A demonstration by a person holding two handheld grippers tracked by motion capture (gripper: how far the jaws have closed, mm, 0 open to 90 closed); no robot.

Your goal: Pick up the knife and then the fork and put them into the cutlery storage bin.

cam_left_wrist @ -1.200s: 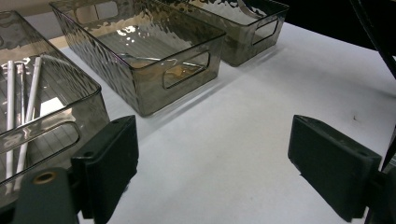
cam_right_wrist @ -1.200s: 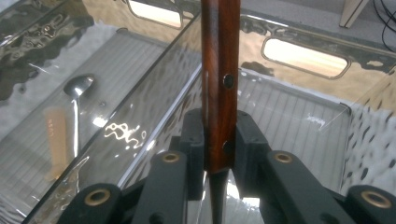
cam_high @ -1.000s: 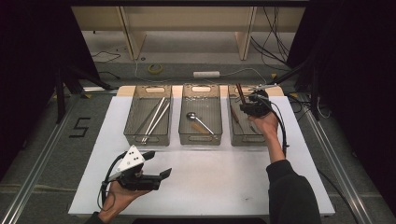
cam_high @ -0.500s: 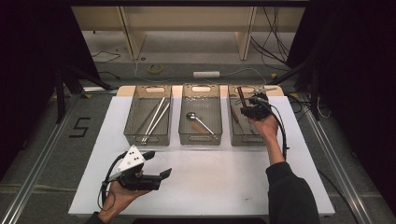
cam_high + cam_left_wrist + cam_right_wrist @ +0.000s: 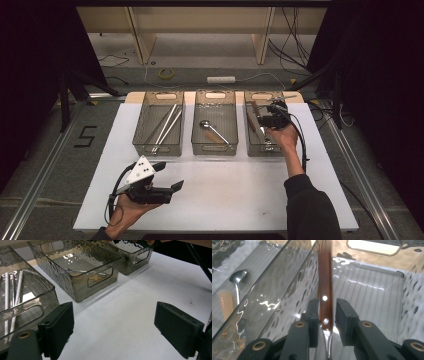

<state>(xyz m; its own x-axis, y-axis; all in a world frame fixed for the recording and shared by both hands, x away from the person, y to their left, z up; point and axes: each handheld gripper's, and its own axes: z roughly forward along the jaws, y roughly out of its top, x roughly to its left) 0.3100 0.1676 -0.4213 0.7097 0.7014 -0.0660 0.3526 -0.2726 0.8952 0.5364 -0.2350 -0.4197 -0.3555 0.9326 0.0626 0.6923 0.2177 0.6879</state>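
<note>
Right claw (image 5: 325,315) jaws have just been opening around a brown-handled knife (image 5: 325,277) inside the right bin (image 5: 264,145); a gap is seen at the right pad, so the grip is judged loosened; the handle leans on the bin wall and could tip or slide if released askew; the bin could be nudged on withdrawal. Left claw (image 5: 170,182) is held released over the desk (image 5: 240,200).

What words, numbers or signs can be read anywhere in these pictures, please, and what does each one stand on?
"5": black figure on the grey floor mat, left of the white table.
Small dark lettering on the pale handle of the spoon in the middle bin: too small and blurred to read.
</note>
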